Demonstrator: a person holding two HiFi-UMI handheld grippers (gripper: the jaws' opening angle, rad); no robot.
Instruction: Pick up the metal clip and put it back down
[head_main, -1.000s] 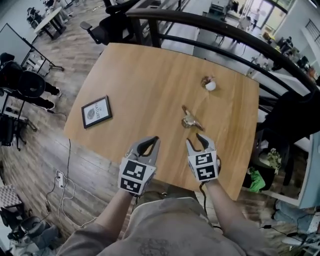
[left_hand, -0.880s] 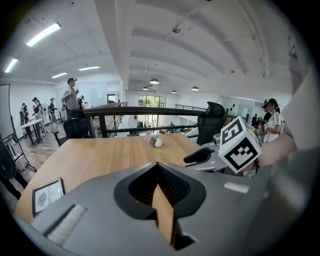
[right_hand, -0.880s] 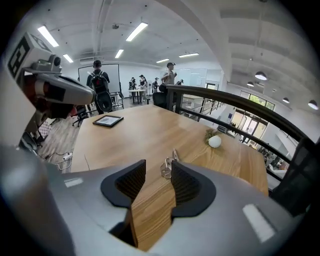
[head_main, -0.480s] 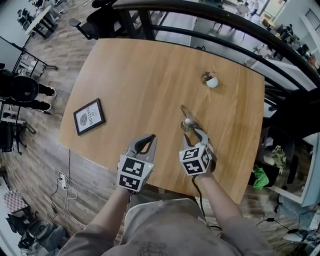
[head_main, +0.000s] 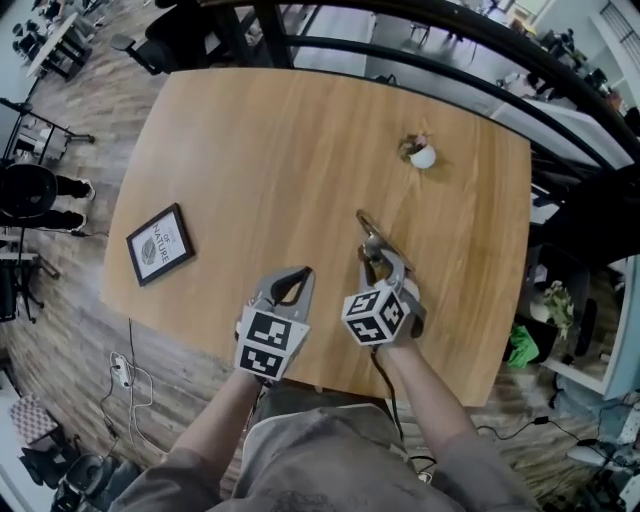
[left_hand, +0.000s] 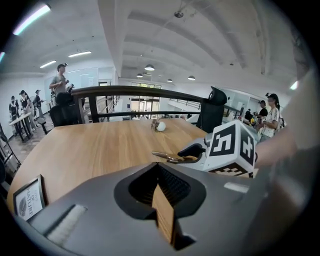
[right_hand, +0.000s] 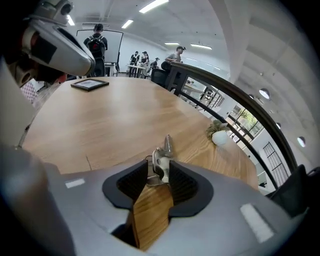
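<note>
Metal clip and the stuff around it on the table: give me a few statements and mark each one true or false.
1. The metal clip lies on the table between the jaws of the right tongs. True; those jaws have just been closing around it.
2. The left tongs hold the clip. False: they are empty, beside the right tongs.
3. In the head view, a picture frame lies near the table's left edge. True.
4. The potted plant stands right beside the picture frame. False: it stands far from it, beyond the clip, toward the table's far right corner.
</note>
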